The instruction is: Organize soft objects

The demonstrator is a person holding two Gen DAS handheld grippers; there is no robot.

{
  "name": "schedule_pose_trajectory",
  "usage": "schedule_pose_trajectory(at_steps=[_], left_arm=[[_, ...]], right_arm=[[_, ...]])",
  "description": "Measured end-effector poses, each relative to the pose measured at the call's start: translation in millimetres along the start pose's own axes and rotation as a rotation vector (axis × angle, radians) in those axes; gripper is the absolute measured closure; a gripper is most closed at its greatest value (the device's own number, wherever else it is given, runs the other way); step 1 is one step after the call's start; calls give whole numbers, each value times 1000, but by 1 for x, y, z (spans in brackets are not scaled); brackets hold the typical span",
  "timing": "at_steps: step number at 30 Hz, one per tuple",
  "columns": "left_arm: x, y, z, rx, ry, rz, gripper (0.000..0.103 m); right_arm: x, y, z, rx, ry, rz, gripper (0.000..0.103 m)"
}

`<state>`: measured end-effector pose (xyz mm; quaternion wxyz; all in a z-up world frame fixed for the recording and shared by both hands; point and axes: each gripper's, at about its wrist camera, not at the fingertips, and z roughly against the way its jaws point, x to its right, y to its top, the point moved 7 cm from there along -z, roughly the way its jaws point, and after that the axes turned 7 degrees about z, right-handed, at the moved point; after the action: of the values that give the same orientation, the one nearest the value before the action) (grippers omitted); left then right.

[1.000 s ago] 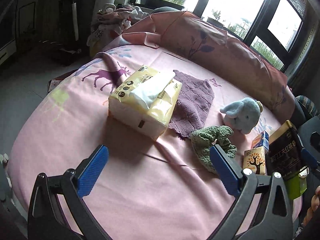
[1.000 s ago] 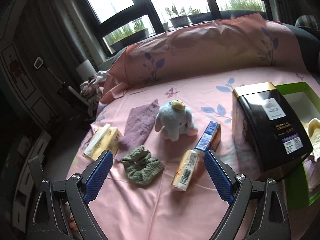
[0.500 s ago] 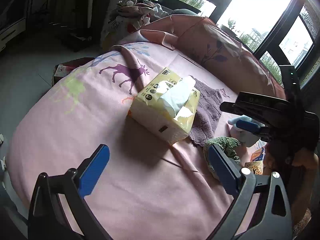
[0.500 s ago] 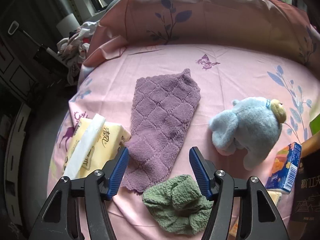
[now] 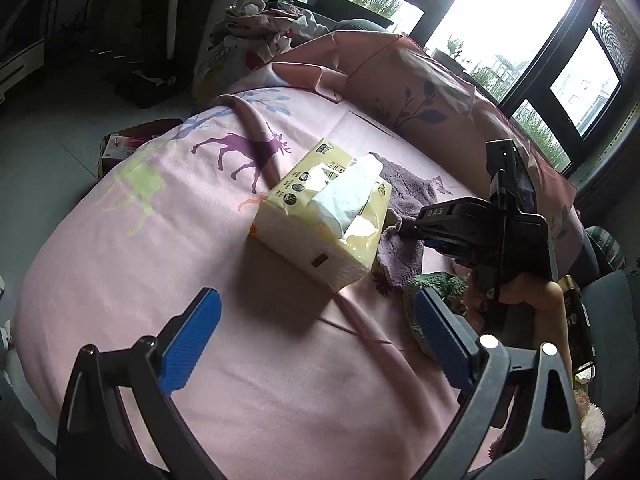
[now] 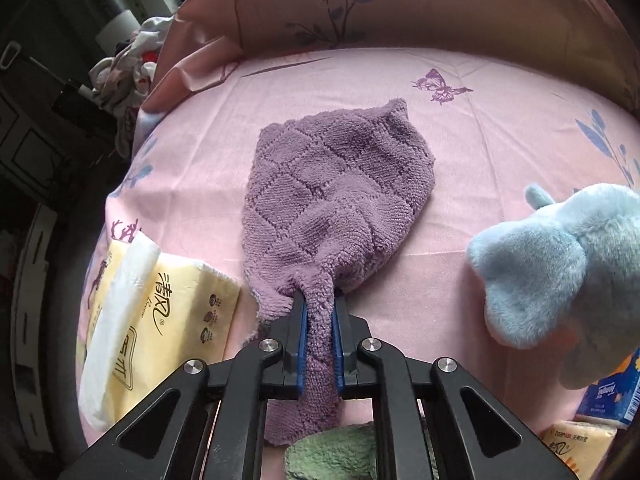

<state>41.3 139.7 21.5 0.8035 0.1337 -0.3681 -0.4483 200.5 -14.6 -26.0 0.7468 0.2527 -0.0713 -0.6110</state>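
A purple quilted towel [image 6: 340, 184] lies on the pink bed sheet [image 6: 500, 128]. My right gripper [image 6: 319, 308] points down at its near end, jaws closing tight on a bunched fold, both blue pads pressing the cloth. From the left wrist, the right gripper [image 5: 404, 232] shows pinching the towel [image 5: 408, 192] beside the yellow tissue pack [image 5: 328, 216]. A blue plush elephant [image 6: 560, 264] sits to the right of the towel. A green fuzzy cloth [image 6: 332, 456] lies just under the right gripper. My left gripper [image 5: 316, 304] hangs open above bare sheet, holding nothing.
The yellow tissue pack [image 6: 160, 320] touches the towel's left edge. Small tissue boxes [image 6: 600, 396] lie at the lower right. A pink pillow [image 6: 400, 0] lines the far side. Clothes [image 5: 260, 28] are heaped beyond the bed, and a black box [image 5: 576, 320] stands at the right.
The right gripper swung left and down from above the small boxes to the purple towel and closed on a fold of it. The left gripper stayed open and barely shifted.
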Motion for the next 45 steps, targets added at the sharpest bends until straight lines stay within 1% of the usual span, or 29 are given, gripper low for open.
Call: schedule_pose_trajectory(at_steps=[4,7,10,13,16,21,23,24,25,29,31,32,34,36,38,41,45], left_arm=[[-3,1,1,9,9,8,6],[-3,1,0,8,12,8,6],[-8,3,1,19,34,24,6],[-8,3,4,24,33,20,6],[-6,1,3,26,38,7,6],[3,-6,2,20,44,-37,6],[5,-7,2,25,56,-58,6],[5,-7,2,31,67,-67,6],[4,-7,3,38,78,-71,6],[2,-8,4,36,79,-65,6],[2,-9,4,33,75,-63,6],[2,-9,4,32,75,-62,6],[1,-10,2,24,81,-60,6],[0,-11,0,12,90,-54,6],[-1,-12,0,6,86,-53,6],[-1,-12,1,3,68,-48,6],[2,-15,-4,-34,45,-44,6]], right_arm=[[-1,5,46,125,44,7,92],[-10,7,90,197,119,27,93],[-19,7,140,295,117,77,93],[-21,-7,191,364,147,113,93],[-20,-29,225,399,138,154,93],[-8,-86,252,354,112,212,93],[-4,-109,251,323,55,232,93],[-2,-121,249,303,42,243,93],[-1,-134,248,280,52,247,93],[-1,-176,244,171,140,236,93],[-7,-192,238,114,190,256,93],[-12,-198,230,81,216,267,93],[-23,-212,207,-12,252,280,93],[-26,-220,181,-93,269,254,93],[-23,-215,162,-100,258,231,93],[-16,-192,144,-53,205,204,93],[-6,-164,123,-13,158,163,93]])
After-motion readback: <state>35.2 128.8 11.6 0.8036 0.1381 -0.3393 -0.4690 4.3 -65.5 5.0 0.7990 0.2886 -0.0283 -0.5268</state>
